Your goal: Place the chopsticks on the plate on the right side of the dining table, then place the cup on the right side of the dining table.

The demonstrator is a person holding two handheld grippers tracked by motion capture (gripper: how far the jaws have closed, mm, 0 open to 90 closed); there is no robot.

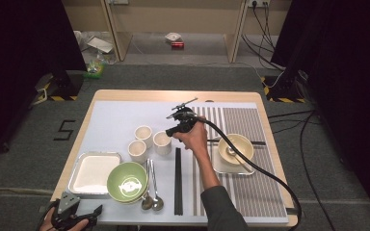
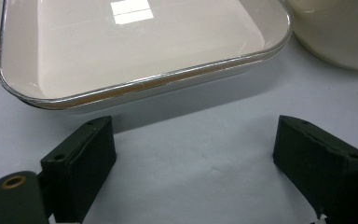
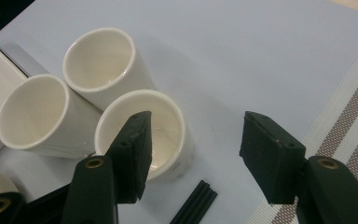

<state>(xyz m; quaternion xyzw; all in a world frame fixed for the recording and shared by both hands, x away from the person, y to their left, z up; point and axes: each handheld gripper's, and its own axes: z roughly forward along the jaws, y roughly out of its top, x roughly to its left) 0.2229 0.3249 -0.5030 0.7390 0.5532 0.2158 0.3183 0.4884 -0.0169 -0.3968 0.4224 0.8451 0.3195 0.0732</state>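
Three cream cups stand close together on the pale blue mat: a far one (image 1: 143, 133), a left one (image 1: 137, 149) and a right one (image 1: 162, 142). A hand holds my right gripper (image 1: 170, 132) just over the right cup. In the right gripper view this cup (image 3: 168, 126) sits low, with the gripper (image 3: 196, 125) open. One jaw hangs above the cup's mouth and the other stands off to its side over bare mat. The pads do not touch the cup. My left gripper (image 1: 96, 211) rests open at the table's near left corner, in front of a white tray (image 2: 144, 88).
A green bowl (image 1: 127, 182) sits next to the white tray (image 1: 84, 160), with two spoons (image 1: 152, 190) and black chopsticks (image 1: 178, 180) beside it. On the striped mat (image 1: 250, 192) a cream bowl (image 1: 238, 143) holding a spoon rests on a small tray. The right gripper's cable (image 1: 265, 173) trails across this mat.
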